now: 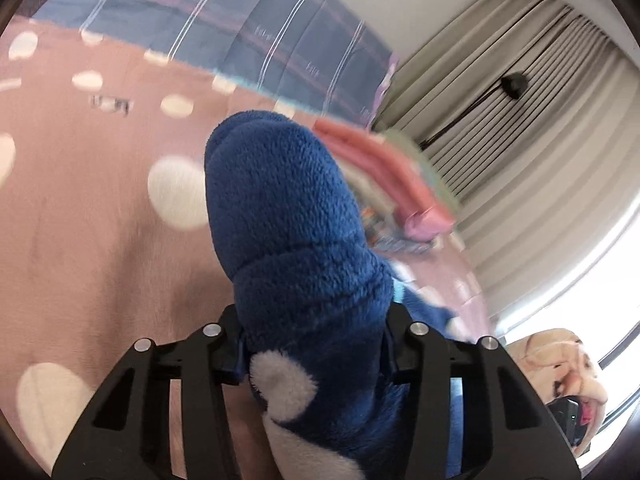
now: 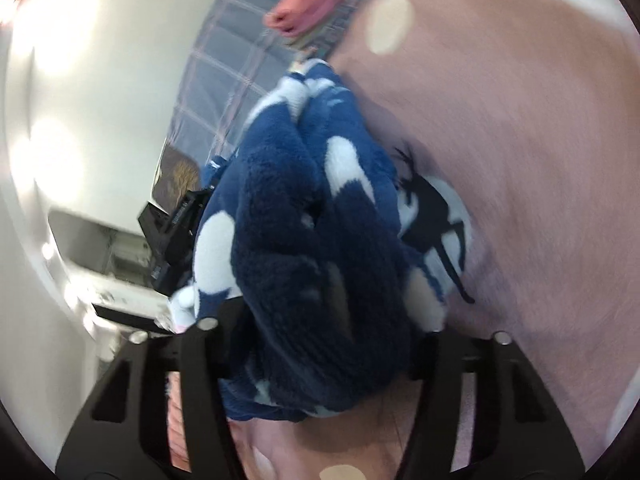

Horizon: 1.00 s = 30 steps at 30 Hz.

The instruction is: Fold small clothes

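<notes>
The blue fleece garment (image 1: 296, 240), white-spotted and bunched thick, hangs between your two grippers above the pink dotted blanket (image 1: 100, 220). Your left gripper (image 1: 316, 344) has its jaws partway closed with a fat roll of the fleece filling the gap and both sides pressed against it, so it has hold of the cloth. Your right gripper (image 2: 316, 344) shows the same: jaws at about half width, wadded fleece (image 2: 304, 220) packed between them and gripped. In the right wrist view, the other gripper's black body (image 2: 172, 236) sits just to the left of the garment, touching its edge.

Beyond the garment in the left wrist view lies a stack of folded clothes (image 1: 384, 176) with a pink piece on top, resting on the blanket near its far edge. Past that stack a blue plaid sheet (image 1: 240, 12) covers the rest of the bed. To the right of the garment hang pale curtains (image 1: 520, 92), and a tan plush toy (image 1: 560, 376) sits low beside the bright window.
</notes>
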Available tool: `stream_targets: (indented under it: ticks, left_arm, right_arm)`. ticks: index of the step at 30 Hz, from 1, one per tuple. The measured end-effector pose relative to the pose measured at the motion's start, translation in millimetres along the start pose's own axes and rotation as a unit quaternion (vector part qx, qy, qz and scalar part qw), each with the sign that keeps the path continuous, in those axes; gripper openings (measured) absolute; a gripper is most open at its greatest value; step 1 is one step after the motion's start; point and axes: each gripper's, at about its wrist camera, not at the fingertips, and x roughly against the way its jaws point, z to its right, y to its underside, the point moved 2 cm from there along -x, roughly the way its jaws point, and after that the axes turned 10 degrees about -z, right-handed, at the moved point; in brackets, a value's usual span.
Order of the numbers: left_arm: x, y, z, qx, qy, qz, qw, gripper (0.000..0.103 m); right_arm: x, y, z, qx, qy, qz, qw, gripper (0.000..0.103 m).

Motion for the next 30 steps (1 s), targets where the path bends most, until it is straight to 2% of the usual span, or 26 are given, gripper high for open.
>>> stream_targets:
  ticks: [4,8,12,15,18,23,26,30]
  left_arm:
    - [60,-16,31,-0.049,-0.021,0.063,0.9966,0.048]
    - [114,-48,39,-0.06,-0.045,0.119,0.9901,0.048]
    - [157,-90,37,-0.062,-0.092,0.173,0.9786,0.048]
    - [176,-129,20,-0.045,-0.129,0.202,0.9698,0.048]
    - [182,-163,-4,-0.02,-0.155,0.218,0.9633,0.048]
    - [159,-208,-47,0.004,-0.211,0.215,0.9535,0.048]
    - [142,-223,-78,0.012,-0.244,0.206,0.9475,0.048]
    - [115,-221,-123,0.037,-0.283,0.185,0.9406,0.049]
  right_arm:
    - [9,-18,-35,0.073,0.015,0.013,0.997,0.05]
    - [11,-56,-87,0.162,0.008,0.016,0.987,0.05]
    - [-14,-122,-161,0.258,0.006,0.008,0.966,0.05]
    - [-52,-182,-209,0.289,0.007,-0.008,0.957,0.05]
    - [-95,-238,-244,0.306,0.02,-0.007,0.952,0.05]
    - [-184,-311,-269,0.277,0.037,-0.019,0.96,0.049]
    - [-226,-334,-262,0.265,0.037,-0.033,0.963,0.049]
    - [-290,-349,-237,0.242,0.038,-0.068,0.967,0.049]
